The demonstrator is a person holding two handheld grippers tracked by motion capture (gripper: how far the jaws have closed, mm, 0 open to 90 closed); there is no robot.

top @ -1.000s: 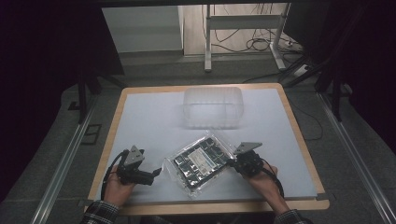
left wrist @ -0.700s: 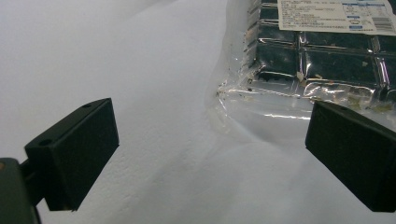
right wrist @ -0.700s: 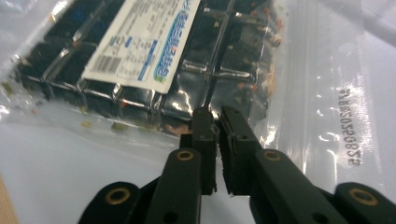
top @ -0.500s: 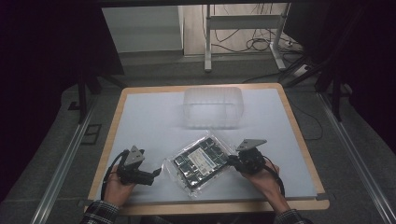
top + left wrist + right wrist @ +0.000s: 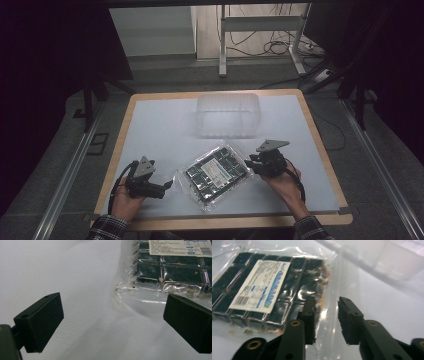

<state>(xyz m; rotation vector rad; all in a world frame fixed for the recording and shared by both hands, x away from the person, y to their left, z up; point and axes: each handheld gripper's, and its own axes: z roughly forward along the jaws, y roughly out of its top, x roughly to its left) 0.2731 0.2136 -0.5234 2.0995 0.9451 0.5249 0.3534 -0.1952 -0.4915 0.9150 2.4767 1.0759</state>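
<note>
A clear plastic bag (image 5: 215, 172) holding a dark tray of square cells with a white label lies on the white table top (image 5: 160, 130), near its front. My left gripper (image 5: 169, 185) rests just left of the bag, jaws wide open. In the left gripper view (image 5: 112, 325) the bag's crinkled corner (image 5: 170, 270) reaches in beside the right jaw. My right gripper (image 5: 248, 165) is at the bag's right edge. In the right gripper view (image 5: 325, 320) its jaws stand a narrow gap apart, with the bag's clear edge (image 5: 329, 305) between them; the label (image 5: 262, 290) lies to the left.
A clear plastic container (image 5: 227, 115) stands at the back middle of the table, also seen as a blurred clear container (image 5: 392, 260) beyond the right gripper. The table's wooden rim (image 5: 320, 145) runs round the white top. Metal frames and cables lie on the floor behind.
My right gripper has edged a little left and forward onto the bag's right edge. The left gripper and the bag have stayed put.
</note>
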